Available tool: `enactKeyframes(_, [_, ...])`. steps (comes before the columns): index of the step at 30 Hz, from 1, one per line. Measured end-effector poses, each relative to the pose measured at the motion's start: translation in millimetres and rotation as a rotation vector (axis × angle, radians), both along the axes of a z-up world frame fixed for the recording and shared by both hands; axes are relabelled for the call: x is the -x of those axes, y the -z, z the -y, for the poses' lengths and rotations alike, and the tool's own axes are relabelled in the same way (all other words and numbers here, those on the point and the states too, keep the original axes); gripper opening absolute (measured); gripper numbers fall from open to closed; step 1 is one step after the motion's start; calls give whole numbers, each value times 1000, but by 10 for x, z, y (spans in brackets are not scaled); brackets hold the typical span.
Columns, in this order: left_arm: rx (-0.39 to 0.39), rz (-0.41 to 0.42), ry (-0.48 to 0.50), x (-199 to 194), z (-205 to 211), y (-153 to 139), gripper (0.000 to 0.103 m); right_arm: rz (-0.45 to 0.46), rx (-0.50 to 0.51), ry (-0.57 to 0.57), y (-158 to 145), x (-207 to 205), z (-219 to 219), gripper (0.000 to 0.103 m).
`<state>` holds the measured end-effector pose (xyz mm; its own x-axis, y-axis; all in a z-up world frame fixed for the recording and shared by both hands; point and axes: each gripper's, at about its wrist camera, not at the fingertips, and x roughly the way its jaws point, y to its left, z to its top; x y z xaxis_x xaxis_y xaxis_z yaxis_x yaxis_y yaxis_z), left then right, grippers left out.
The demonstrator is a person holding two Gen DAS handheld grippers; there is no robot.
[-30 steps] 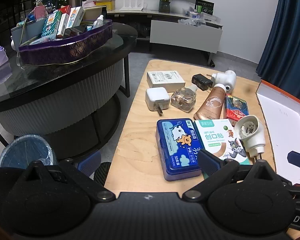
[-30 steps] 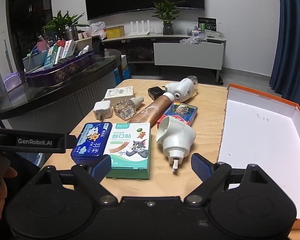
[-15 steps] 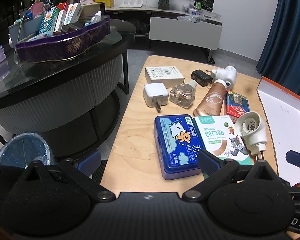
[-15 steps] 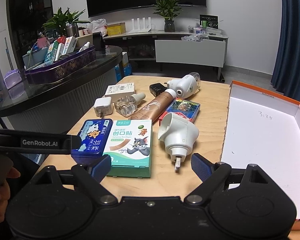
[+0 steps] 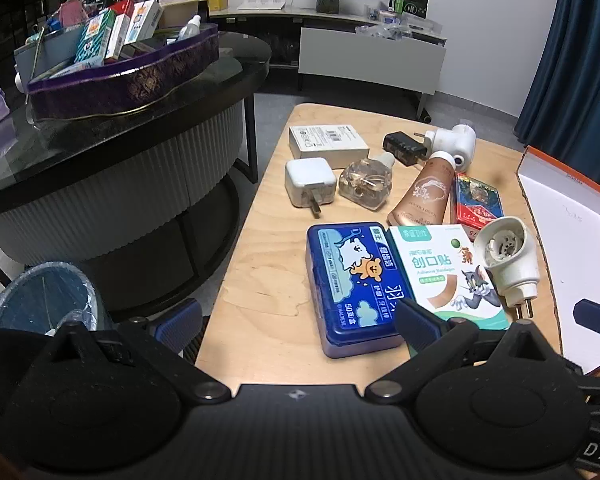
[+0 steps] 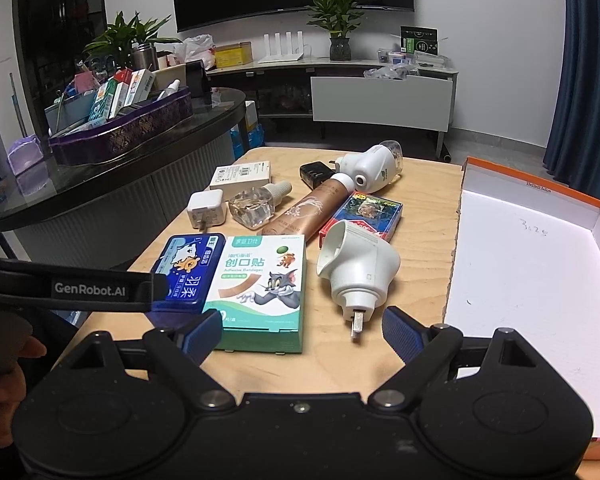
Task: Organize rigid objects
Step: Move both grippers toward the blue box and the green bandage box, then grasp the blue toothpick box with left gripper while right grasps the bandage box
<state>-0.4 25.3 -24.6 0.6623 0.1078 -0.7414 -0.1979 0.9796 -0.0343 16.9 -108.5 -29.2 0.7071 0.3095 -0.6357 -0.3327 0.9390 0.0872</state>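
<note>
Black strap (image 6: 72,290) reads "GenRobot.AI"; bandage box (image 6: 262,280) reads "创口贴"; left tool (image 5: 300,322) and right tool (image 6: 302,330) both gape wide.

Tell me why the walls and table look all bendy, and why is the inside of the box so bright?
In both wrist views the fisheye lens bows straight edges, like the curtain and the table rim. In the right wrist view the white floor of the orange box glares under the room light, while the left wrist view looks dimmer.
</note>
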Motion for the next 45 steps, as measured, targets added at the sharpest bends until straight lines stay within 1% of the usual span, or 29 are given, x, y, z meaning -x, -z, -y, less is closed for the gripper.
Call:
enactKeyframes(2, [-1, -2, -1, -11, 3, 14, 103, 2, 1, -1, 5, -3, 2, 102])
enactKeyframes(4, [-1, -5, -2, -28, 3, 31, 103, 25, -5, 0, 11, 0, -3, 102])
enactKeyframes(10, [10, -6, -11, -125, 24, 65, 103, -6, 18, -6, 29, -22, -29, 102])
enactKeyframes(13, [-7, -10, -10, -190, 47, 112, 103, -18, 29, -14, 32, -35, -36, 102])
enactKeyframes(15, [7, 3, -11, -194, 18, 126, 103, -10, 30, -14, 30, -34, -35, 102])
enactKeyframes(18, [6, 16, -31, -178, -73, 128, 103, -2, 17, -10, 28, -40, -22, 102])
enactKeyframes(21, [45, 10, -63, -184, -165, 117, 103, -4, 7, -9, 39, -55, -21, 102])
enactKeyframes(23, [86, 15, -33, -200, -144, 109, 103, -9, 0, -11, 48, -59, -32, 102])
enactKeyframes(24, [94, 13, -20, -220, -108, 110, 103, -15, -6, -14, 53, -61, -36, 102])
enactKeyframes(26, [91, 6, 0, -275, -26, 131, 103, -18, -4, -22, 59, -65, -56, 102])
enactKeyframes(28, [72, 5, -4, -307, 8, 164, 103, -7, 12, -30, 62, -57, -70, 102])
enactKeyframes(32, [59, -9, -14, -292, -104, 209, 103, 9, 28, -43, 55, -58, -82, 102])
enactKeyframes(35, [62, -40, -27, -335, -192, 263, 103, -4, 14, -58, 72, -86, -131, 102])
enactKeyframes(36, [68, -47, -24, -355, -205, 280, 103, -7, 19, -68, 81, -98, -167, 102])
enactKeyframes(37, [56, -41, -19, -369, -198, 288, 103, -6, 30, -79, 90, -111, -208, 102])
enactKeyframes(38, [39, -37, -5, -387, -179, 297, 101, -4, 41, -88, 98, -125, -249, 102])
enactKeyframes(40, [-1, -15, 31, -406, -133, 304, 89, -3, 57, -96, 126, -175, -315, 102])
enactKeyframes(41, [-20, -5, 46, -400, -111, 299, 74, -13, 61, -96, 144, -212, -341, 102])
enactKeyframes(42, [-30, 2, 59, -394, -96, 287, 63, -23, 57, -99, 164, -248, -365, 102])
enactKeyframes(43, [-30, 7, 63, -385, -99, 277, 63, -38, 37, -103, 181, -273, -382, 102])
enactKeyframes(45, [7, 20, 64, -359, -148, 268, 63, -49, 19, -116, 204, -332, -423, 102])
